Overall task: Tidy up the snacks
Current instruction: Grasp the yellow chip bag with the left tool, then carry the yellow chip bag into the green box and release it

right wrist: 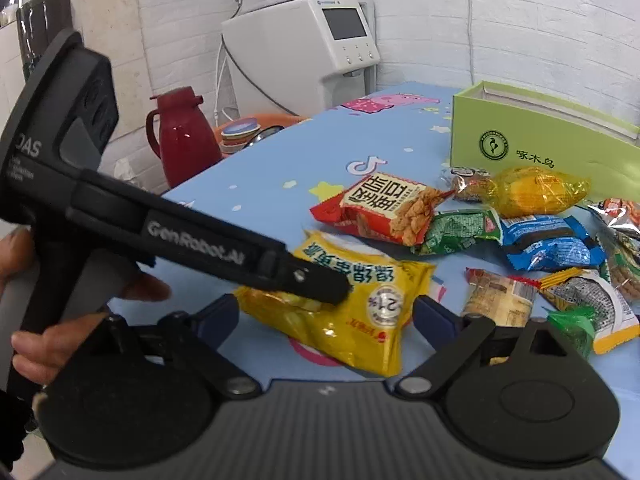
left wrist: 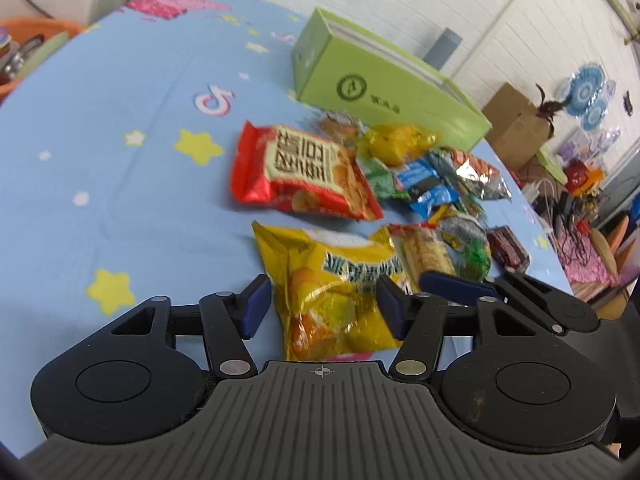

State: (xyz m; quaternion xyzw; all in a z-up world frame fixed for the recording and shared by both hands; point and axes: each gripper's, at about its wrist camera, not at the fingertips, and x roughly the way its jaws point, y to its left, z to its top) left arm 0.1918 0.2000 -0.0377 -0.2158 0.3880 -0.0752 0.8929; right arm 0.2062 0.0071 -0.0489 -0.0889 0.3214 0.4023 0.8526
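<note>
Yellow chip bag [left wrist: 336, 300] flat beside scattered snacks [left wrist: 432, 184]

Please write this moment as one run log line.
left hand-held gripper: open, straddling yellow chip bag | right hand-held gripper: open, near bag | green box: open

A red thermos jug [right wrist: 182, 136] stands beyond the far left edge of the surface [right wrist: 280, 168], which wears a blue cloth printed with yellow stars and pink cartoon figures. Next to the jug, an orange basin [right wrist: 256, 122] holds stacked bowls, just off that same edge. Behind both, a white water dispenser [right wrist: 304, 48] with a small screen stands against the white brick wall [right wrist: 520, 20]. Off the far right corner, a brown cardboard box [left wrist: 516, 124] sits on the floor, with blue paper fans [left wrist: 588, 92] on the wall above it
</note>
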